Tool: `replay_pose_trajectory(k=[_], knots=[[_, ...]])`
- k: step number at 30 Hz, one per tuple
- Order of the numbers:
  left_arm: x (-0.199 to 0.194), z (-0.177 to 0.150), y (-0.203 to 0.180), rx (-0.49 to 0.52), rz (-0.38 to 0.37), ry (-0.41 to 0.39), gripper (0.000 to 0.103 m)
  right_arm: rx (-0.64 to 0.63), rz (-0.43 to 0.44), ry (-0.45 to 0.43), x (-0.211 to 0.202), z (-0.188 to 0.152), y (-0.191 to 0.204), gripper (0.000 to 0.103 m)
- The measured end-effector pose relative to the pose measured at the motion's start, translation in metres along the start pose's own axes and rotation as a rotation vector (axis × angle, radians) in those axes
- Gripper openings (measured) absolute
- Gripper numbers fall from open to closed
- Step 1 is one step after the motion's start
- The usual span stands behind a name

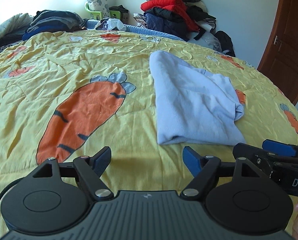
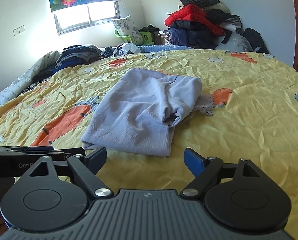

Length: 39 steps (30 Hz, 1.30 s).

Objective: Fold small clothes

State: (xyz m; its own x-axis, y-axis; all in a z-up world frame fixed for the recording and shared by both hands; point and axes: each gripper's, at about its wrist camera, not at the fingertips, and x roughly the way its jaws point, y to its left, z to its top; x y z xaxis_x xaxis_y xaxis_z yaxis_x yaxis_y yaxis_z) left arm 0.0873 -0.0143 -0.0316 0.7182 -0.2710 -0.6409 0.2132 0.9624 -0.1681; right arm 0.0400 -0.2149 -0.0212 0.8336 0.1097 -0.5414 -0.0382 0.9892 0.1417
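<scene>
A small pale lilac garment (image 1: 189, 100) (image 2: 141, 112) lies folded in a rough rectangle on the yellow carrot-print bedspread (image 1: 73, 60) (image 2: 249, 110). A bit of white lace trim (image 2: 206, 106) sticks out at its right side. My left gripper (image 1: 147, 158) hovers open just short of the garment's near edge and a little to its left, with only bedspread between its fingers. My right gripper (image 2: 145, 158) is open too, close to the near folded edge, touching nothing. The right gripper's fingers (image 1: 279, 148) show at the right of the left wrist view.
Heaps of dark and red clothes (image 1: 177, 14) (image 2: 201, 24) rise against the far wall. A stack of folded dark clothes (image 1: 53, 22) (image 2: 79, 54) lies at the bed's far left. A green chair with a pillow (image 2: 129, 32) stands under the window. A wooden door (image 1: 289, 40) is on the right.
</scene>
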Motion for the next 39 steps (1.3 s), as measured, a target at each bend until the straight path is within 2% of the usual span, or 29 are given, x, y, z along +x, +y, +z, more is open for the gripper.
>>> replay_pose_trajectory(k=[4, 16, 19, 26, 32, 39], knots=[[-0.001, -0.008, 0.0, 0.0, 0.006, 0.003, 0.079, -0.008, -0.027, 0.009, -0.002, -0.007, 0.003, 0.095], [-0.002, -0.021, 0.001, 0.025, 0.057, -0.041, 0.088, 0.021, -0.069, 0.04, 0.003, -0.019, -0.002, 0.098], [-0.001, -0.024, 0.0, 0.034, 0.076, -0.053, 0.097, -0.003, -0.088, 0.03, 0.003, -0.021, -0.002, 0.098], [0.002, -0.028, -0.006, 0.072, 0.098, -0.057, 0.103, -0.008, -0.105, 0.034, 0.008, -0.029, -0.006, 0.099], [0.004, -0.03, -0.012, 0.11, 0.125, -0.043, 0.103, -0.022, -0.111, 0.039, 0.011, -0.032, -0.004, 0.102], [0.005, -0.03, -0.012, 0.109, 0.132, -0.047, 0.103, -0.046, -0.138, 0.052, 0.014, -0.033, 0.001, 0.102]])
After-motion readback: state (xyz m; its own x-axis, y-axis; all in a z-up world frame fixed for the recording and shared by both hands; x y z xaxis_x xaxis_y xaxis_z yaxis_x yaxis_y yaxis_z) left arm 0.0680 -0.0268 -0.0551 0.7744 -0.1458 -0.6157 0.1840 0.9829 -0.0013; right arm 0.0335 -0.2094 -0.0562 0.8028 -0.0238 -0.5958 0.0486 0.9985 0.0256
